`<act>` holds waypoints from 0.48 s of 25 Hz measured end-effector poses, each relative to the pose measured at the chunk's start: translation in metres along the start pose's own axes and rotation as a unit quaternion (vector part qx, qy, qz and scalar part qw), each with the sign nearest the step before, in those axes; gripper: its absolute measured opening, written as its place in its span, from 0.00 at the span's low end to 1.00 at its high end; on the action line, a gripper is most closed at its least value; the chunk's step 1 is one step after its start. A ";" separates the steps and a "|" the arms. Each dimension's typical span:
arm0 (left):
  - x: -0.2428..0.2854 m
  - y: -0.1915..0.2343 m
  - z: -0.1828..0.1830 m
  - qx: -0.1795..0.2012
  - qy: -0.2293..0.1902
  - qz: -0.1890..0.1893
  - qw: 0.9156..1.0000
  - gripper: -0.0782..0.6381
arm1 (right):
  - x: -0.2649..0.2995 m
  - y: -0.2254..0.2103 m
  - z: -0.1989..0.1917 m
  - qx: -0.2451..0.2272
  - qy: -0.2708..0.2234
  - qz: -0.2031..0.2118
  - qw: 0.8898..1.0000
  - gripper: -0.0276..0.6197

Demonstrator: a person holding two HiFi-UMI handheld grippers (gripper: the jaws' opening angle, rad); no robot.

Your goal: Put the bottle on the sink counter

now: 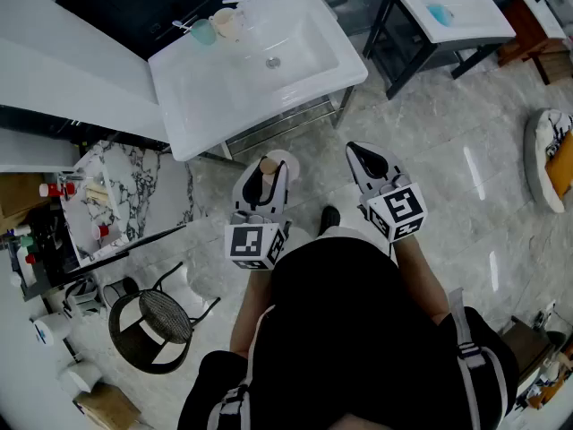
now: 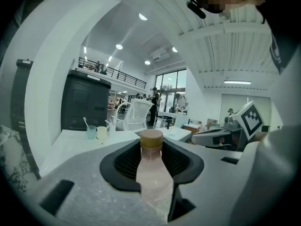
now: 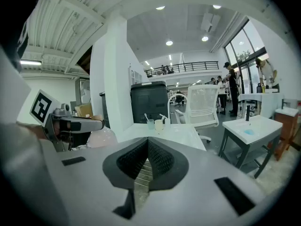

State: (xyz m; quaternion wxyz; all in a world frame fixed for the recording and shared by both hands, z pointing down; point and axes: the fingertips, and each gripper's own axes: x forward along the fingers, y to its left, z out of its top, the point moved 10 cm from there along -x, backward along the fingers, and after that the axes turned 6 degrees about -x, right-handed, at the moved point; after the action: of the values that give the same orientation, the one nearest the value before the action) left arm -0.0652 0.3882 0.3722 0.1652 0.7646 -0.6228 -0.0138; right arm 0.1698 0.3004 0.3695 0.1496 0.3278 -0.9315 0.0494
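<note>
Right now the left gripper grips a pink bottle, near the sink counter. The right gripper has its jaws closed together, empty.

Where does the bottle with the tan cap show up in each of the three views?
Head view: bottle at centre, in the left gripper, short of the sink counter.
Left gripper view: centre bottom, upright between the jaws, pads pressing on it.
Right gripper view: left of centre, pale body partly behind the left gripper.
Shared landmark: the two toothbrush cups on the sink counter, seen in all three views.
</note>
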 end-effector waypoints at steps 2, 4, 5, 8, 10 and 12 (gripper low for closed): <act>-0.004 -0.006 0.002 0.006 0.003 -0.005 1.000 0.31 | -0.006 0.002 0.003 -0.001 -0.005 0.000 1.000 0.05; -0.007 -0.010 0.004 0.009 0.003 -0.010 1.000 0.31 | -0.010 0.005 0.006 -0.003 -0.009 0.000 1.000 0.05; -0.009 -0.011 0.005 0.010 0.003 -0.012 1.000 0.31 | -0.012 0.006 0.007 -0.003 -0.011 -0.001 1.000 0.05; -0.010 -0.011 0.005 0.010 0.003 -0.014 1.000 0.31 | -0.014 0.010 0.007 -0.003 -0.014 -0.003 1.000 0.05; -0.011 -0.014 0.005 0.008 0.004 -0.017 1.000 0.31 | -0.019 0.011 0.006 -0.001 -0.013 -0.005 1.000 0.05; -0.011 -0.018 0.005 0.011 0.004 -0.020 1.000 0.31 | -0.025 0.010 0.005 -0.001 -0.015 -0.006 1.000 0.05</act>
State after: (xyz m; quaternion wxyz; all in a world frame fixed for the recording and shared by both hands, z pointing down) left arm -0.0513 0.4007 0.3604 0.1592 0.7785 -0.6070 -0.0075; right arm 0.1811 0.3223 0.3574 0.1365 0.3341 -0.9316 0.0429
